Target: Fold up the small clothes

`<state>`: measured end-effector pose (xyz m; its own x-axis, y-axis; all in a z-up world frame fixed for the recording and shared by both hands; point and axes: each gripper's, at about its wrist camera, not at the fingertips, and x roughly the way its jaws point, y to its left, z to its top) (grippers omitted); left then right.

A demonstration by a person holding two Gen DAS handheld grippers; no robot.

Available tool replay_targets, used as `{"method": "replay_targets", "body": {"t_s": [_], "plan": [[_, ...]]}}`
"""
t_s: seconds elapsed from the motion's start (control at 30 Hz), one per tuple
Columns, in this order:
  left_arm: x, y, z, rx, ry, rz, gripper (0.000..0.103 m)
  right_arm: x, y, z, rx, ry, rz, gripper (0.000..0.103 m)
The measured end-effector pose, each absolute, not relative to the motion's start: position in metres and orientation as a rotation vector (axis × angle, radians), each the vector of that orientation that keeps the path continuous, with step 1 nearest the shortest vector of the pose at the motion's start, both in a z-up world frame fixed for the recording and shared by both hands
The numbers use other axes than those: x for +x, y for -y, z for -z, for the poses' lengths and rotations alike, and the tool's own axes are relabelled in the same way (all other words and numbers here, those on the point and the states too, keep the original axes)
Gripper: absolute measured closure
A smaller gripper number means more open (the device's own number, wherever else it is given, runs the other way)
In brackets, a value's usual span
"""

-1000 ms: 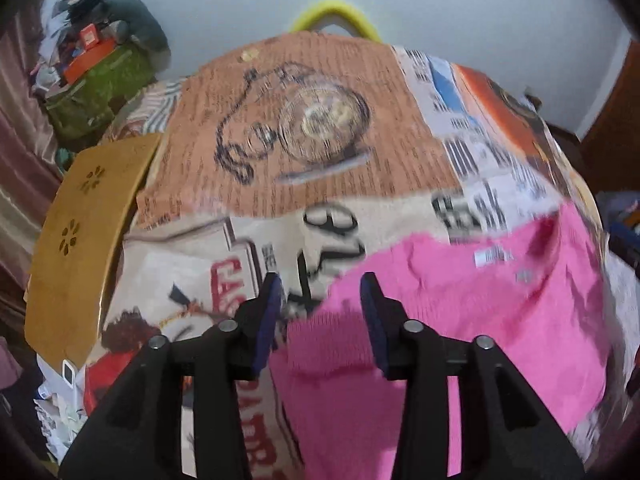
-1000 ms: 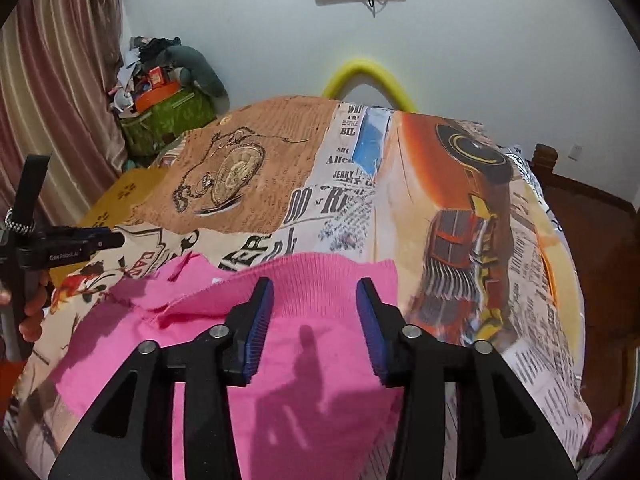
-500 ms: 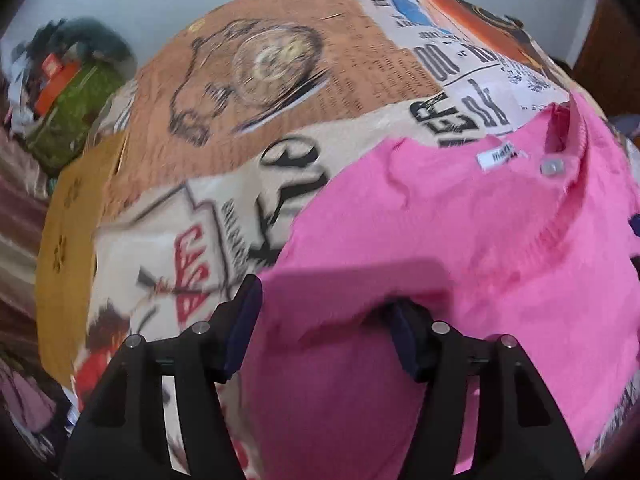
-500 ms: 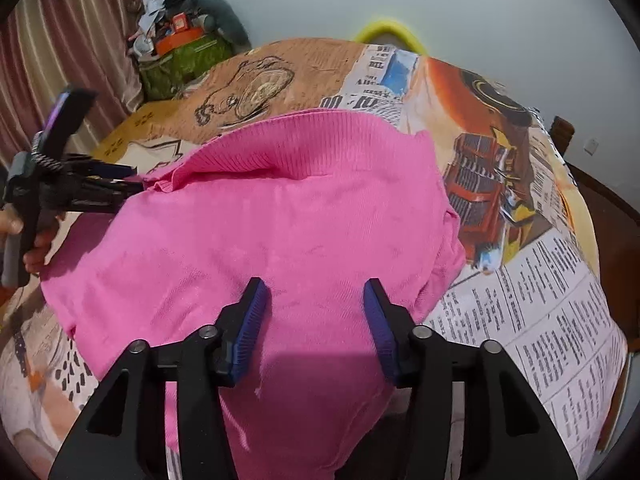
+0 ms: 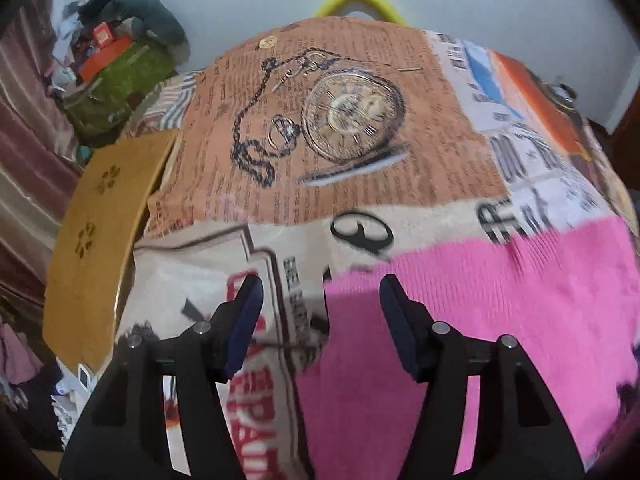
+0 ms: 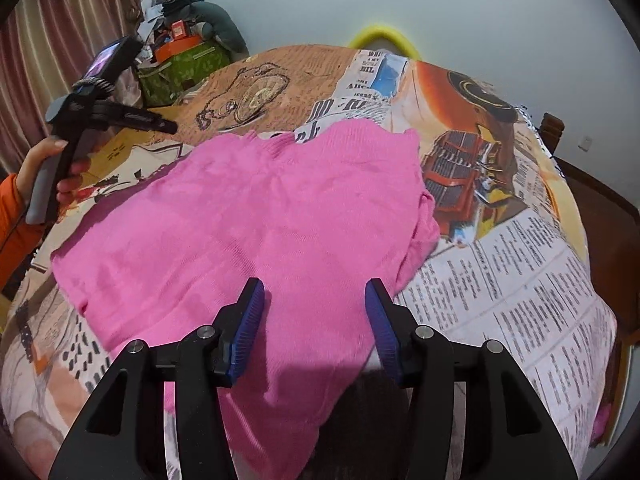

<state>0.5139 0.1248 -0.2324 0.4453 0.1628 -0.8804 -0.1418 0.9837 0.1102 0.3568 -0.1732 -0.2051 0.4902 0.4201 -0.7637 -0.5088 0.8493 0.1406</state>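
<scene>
Bed: the spread (image 6: 520,264) with its newspaper, pocket-watch and truck print fills both views and carries everything; it is a bed, as far as I can judge.
Garment: a pink knit sweater (image 6: 256,216) lies across the middle of the spread, mostly flat, with its ribbed edge toward the far side and a bunched fold along its right edge, beside the truck print.
Garment, left view: the same sweater (image 5: 500,320) fills the lower right, its near corner ending between my left tongs.
Left tongs (image 5: 322,320): released; the jaws have just been opening and stand apart with nothing pinched, the sweater's edge lying under the gap, pads off the cloth.
Left tongs, right view: these tongs (image 6: 166,124) hang over the spread beyond the sweater's left edge, my hand (image 6: 44,168) around the handle.
Right tongs (image 6: 314,330): released; the jaws have just been opening a little, held over the near part of the sweater without gripping it.
Step in hand: I judge a fold just laid down and let go.
Next move: likely to smooth the bunched right edge, then pinch two matching corners for the following fold.
</scene>
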Motion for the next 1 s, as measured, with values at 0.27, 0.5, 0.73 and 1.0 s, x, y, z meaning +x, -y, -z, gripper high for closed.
{"method": "replay_targets", "body": {"t_s": [0.27,0.5,0.73,1.0], "plan": [[0.429,-0.130,0.235,0.034,-1.154,-0.099,0.040,0.325,0.188,0.194,-0.050,-0.889,-0.551,0.051],[0.365,-0.125,0.250,-0.096,-1.233,0.001,0.039,0.299,0.205,0.193,-0.009,-0.917,-0.516,0.047],[0.332,-0.114,0.261,-0.144,-1.221,0.004,0.046,0.286,0.205,0.220,0.019,-1.004,-0.513,0.047],[0.320,-0.130,0.251,-0.197,-1.176,-0.019,0.096,0.300,0.197,0.227,0.052,-1.004,-0.516,0.088]]}}
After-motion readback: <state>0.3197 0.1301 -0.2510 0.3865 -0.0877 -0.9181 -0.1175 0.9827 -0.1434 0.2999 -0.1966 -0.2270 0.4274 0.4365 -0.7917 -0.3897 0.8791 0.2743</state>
